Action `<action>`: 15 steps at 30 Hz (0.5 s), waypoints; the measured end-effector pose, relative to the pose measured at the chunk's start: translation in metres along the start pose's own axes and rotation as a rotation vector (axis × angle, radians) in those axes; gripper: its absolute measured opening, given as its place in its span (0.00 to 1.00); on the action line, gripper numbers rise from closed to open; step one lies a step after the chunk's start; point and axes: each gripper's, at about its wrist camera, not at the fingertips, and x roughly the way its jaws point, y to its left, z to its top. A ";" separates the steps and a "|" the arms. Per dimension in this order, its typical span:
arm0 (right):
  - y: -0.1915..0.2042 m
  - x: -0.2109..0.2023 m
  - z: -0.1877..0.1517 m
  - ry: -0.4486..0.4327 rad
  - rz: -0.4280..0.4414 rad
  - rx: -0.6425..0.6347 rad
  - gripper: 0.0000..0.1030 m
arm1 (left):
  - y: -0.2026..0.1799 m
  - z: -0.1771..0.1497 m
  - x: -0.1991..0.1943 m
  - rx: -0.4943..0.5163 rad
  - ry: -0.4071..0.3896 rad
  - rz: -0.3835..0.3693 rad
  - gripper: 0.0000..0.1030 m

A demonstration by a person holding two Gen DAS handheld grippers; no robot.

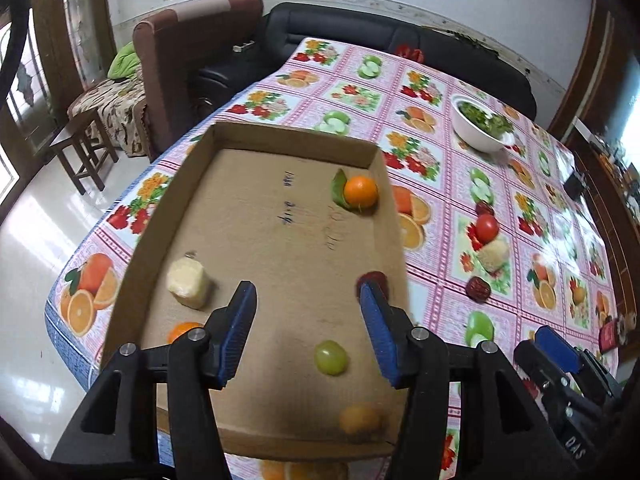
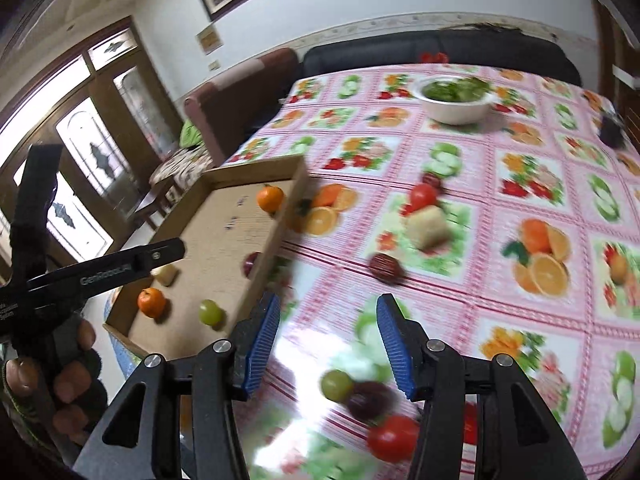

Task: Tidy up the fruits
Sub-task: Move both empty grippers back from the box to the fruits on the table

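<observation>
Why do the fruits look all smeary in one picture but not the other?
Right wrist view: motion blur smears the small green grape and the red tomato near the bottom, and glare whitens the glossy tablecloth. Left wrist view: sharper; the orange mandarin in the brown cardboard tray looks crisp, though the fisheye lens bends edges.

White walls, a glossy pale floor [image 1: 28, 248], a black sofa [image 1: 360, 32], perhaps a brown armchair [image 1: 176, 60].

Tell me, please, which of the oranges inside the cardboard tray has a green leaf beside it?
The orange in the far right corner of the cardboard tray; a green leaf rests against its left side. The other oranges lie near the tray's front and show no leaf.
</observation>
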 end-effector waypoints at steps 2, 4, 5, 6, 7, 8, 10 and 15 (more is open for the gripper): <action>-0.012 -0.004 -0.003 -0.004 -0.010 0.023 0.51 | -0.006 -0.003 -0.001 0.014 0.000 -0.001 0.52; -0.023 -0.010 -0.008 -0.009 -0.028 0.048 0.51 | -0.012 -0.005 -0.001 0.027 0.006 -0.004 0.52; -0.028 -0.013 -0.010 -0.011 -0.033 0.059 0.51 | -0.015 -0.006 -0.001 0.032 0.010 -0.004 0.52; -0.033 -0.016 -0.012 -0.013 -0.040 0.072 0.51 | -0.017 -0.007 -0.001 0.035 0.012 -0.005 0.52; -0.037 -0.019 -0.014 -0.014 -0.044 0.083 0.51 | -0.021 -0.009 -0.002 0.041 0.012 -0.006 0.52; -0.043 -0.022 -0.016 -0.019 -0.048 0.094 0.51 | -0.023 -0.010 -0.003 0.046 0.011 -0.005 0.52; -0.050 -0.028 -0.020 -0.027 -0.058 0.108 0.51 | -0.027 -0.012 -0.004 0.055 0.010 -0.003 0.52; -0.068 -0.040 -0.027 -0.045 -0.083 0.147 0.54 | -0.040 -0.017 -0.010 0.073 0.001 -0.006 0.52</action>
